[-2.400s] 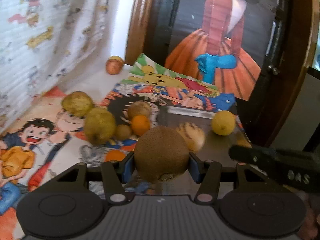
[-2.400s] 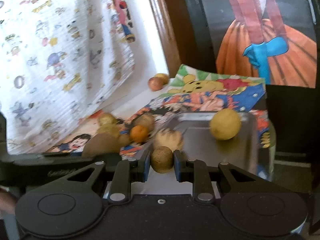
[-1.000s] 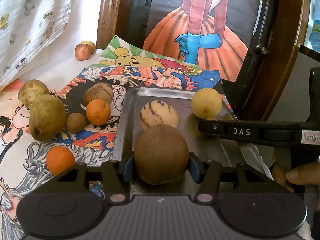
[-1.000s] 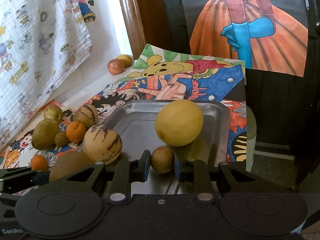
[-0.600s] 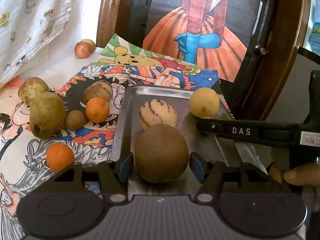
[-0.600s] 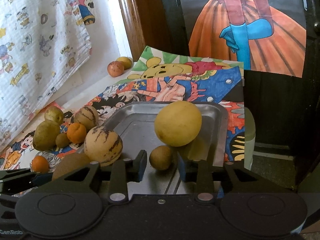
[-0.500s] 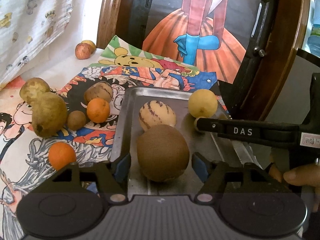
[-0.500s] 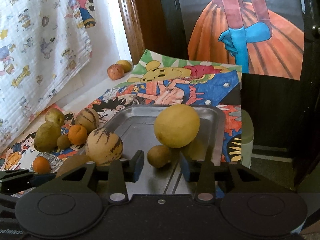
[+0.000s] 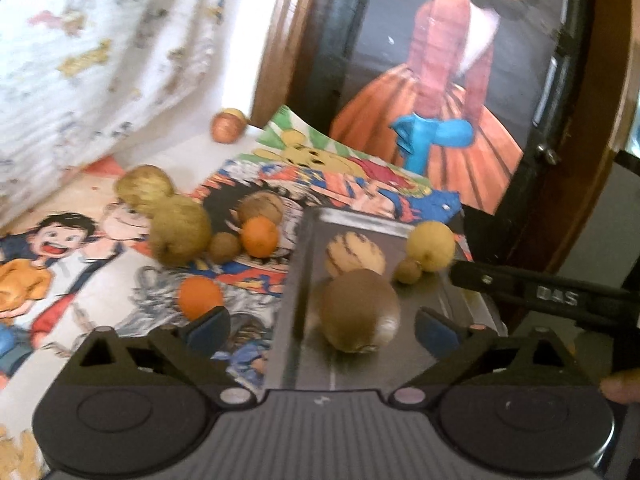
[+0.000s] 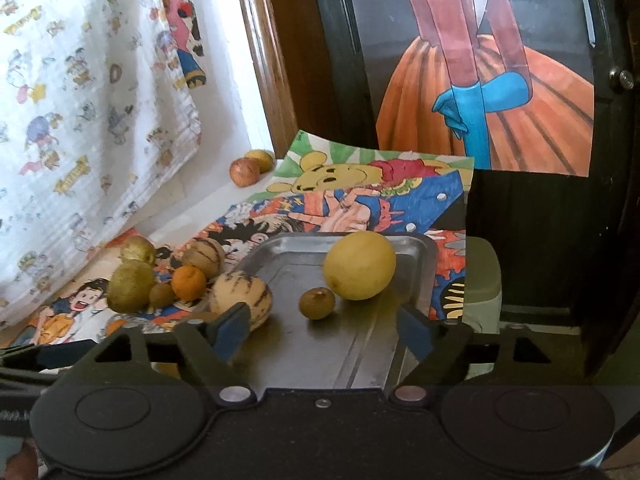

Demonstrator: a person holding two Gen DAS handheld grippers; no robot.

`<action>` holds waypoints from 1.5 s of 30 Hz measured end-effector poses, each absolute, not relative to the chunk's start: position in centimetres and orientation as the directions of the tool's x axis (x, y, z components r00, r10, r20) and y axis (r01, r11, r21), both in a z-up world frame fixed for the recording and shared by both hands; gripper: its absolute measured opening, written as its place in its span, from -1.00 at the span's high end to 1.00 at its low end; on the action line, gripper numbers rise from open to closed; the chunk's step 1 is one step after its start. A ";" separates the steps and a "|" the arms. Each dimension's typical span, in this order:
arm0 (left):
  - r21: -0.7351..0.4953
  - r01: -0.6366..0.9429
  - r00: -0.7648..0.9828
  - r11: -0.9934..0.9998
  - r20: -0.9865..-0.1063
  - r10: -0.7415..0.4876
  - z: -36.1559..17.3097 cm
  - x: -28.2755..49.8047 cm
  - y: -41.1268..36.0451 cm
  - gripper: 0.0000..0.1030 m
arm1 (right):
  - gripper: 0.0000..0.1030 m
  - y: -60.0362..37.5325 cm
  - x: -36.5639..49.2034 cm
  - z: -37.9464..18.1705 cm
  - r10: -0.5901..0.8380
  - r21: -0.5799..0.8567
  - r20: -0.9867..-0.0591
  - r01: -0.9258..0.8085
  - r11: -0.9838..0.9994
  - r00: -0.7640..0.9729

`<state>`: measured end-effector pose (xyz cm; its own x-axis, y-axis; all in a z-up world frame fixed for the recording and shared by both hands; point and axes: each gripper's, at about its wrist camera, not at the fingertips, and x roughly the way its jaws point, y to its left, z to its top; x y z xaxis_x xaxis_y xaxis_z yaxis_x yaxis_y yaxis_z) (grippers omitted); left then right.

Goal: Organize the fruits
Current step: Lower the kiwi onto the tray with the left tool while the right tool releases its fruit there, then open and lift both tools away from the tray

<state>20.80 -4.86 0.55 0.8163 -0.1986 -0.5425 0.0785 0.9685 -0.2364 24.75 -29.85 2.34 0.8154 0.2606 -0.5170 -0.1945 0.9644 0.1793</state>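
Observation:
A metal tray (image 9: 368, 220) (image 10: 416, 276) lies on cartoon posters. On it rest a large brown fruit (image 9: 360, 315), a striped melon (image 9: 354, 258) (image 10: 242, 296), a yellow fruit (image 9: 430, 245) (image 10: 359, 265) and a small brown fruit (image 9: 408, 271) (image 10: 317, 303). My left gripper (image 9: 322, 330) is open, pulled back from the large brown fruit. My right gripper (image 10: 324, 330) is open, the small brown fruit lying free ahead of it. Left of the tray sit two oranges (image 9: 260, 236) (image 10: 189, 282), greenish pears (image 9: 180, 230) (image 10: 130, 286), a striped fruit (image 9: 260, 208) (image 10: 204, 256) and a little brown fruit (image 9: 224, 246) (image 10: 161, 295).
Two small fruits (image 9: 226, 126) (image 10: 250, 168) lie at the back by a wooden door frame (image 10: 268, 60). A printed cloth (image 10: 80, 100) hangs at left. The right gripper's arm (image 9: 540, 292) crosses the tray's right side, with a fingertip (image 9: 622, 386) below it.
Both grippers opened and let go: the large brown fruit and the small brown fruit now rest on the tray. Both grippers have drawn back, the left view swinging leftward.

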 end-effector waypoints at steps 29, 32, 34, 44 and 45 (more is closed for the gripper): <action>-0.126 -0.083 0.775 0.988 -0.632 -0.015 1.4 11.6 -0.9 -0.99 | -0.99 -26.3 12.9 4.4 0.288 0.162 -0.600 -0.239 0.957 0.747; -0.132 -0.085 0.768 0.988 -0.640 -0.020 1.1 10.9 -0.6 -0.99 | -0.99 -25.7 12.3 3.8 0.295 0.166 -0.633 -0.247 0.955 0.716; -0.135 -0.090 0.762 0.987 -0.647 -0.019 0.8 10.6 -0.3 -0.99 | -0.99 -25.3 11.9 3.3 0.304 0.171 -0.655 -0.257 0.951 0.692; -0.145 -0.118 0.744 0.982 -0.668 -0.009 0.1 9.4 1.0 -0.99 | -0.99 -22.9 10.7 2.2 0.348 0.191 -0.723 -0.312 0.931 0.597; -0.147 -0.123 0.743 0.981 -0.669 -0.008 0.0 9.3 1.1 -0.99 | -0.99 -22.6 10.6 2.2 0.353 0.191 -0.726 -0.320 0.928 0.590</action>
